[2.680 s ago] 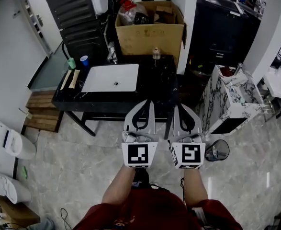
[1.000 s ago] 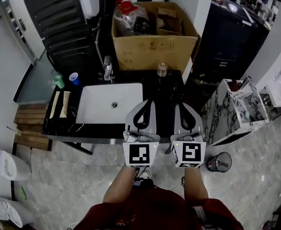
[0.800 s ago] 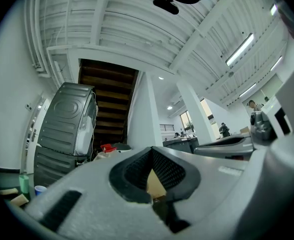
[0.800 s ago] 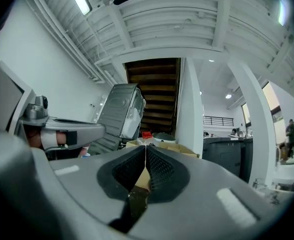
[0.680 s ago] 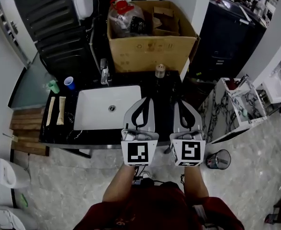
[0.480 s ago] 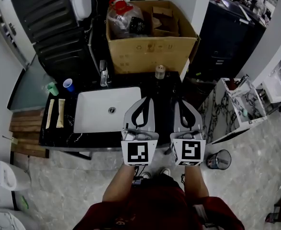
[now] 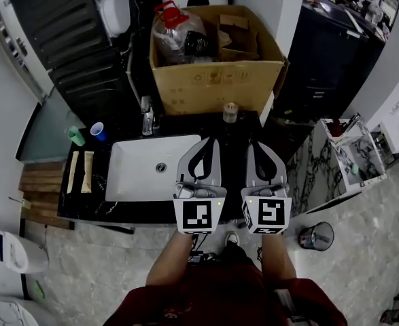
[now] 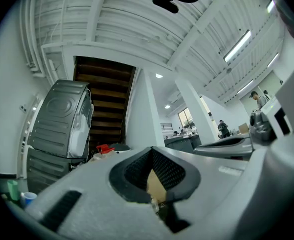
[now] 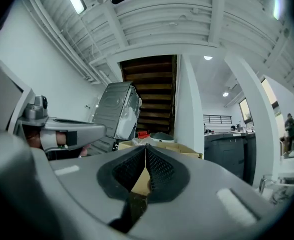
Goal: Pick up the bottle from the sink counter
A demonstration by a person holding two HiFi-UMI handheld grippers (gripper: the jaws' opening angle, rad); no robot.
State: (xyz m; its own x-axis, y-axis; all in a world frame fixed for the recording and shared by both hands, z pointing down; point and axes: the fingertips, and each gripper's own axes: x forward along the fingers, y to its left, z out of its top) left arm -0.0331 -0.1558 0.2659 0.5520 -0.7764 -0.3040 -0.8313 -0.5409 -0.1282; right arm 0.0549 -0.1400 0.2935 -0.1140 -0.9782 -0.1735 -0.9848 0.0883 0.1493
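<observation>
Two empty, tightly closed grippers: left gripper (image 7: 206, 142) over the sink's (image 7: 127, 179) right edge, right gripper (image 7: 257, 144) further right, bottle (image 7: 230, 112) beyond the sink's far-right corner.

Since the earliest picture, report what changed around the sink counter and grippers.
The person has stepped closer: the sink counter and cardboard box look nearer in the head view, and the left gripper and right gripper now cover more of the counter. Nothing grasped or released; jaws stay shut, empty. The bottle stands untouched at the back.
</observation>
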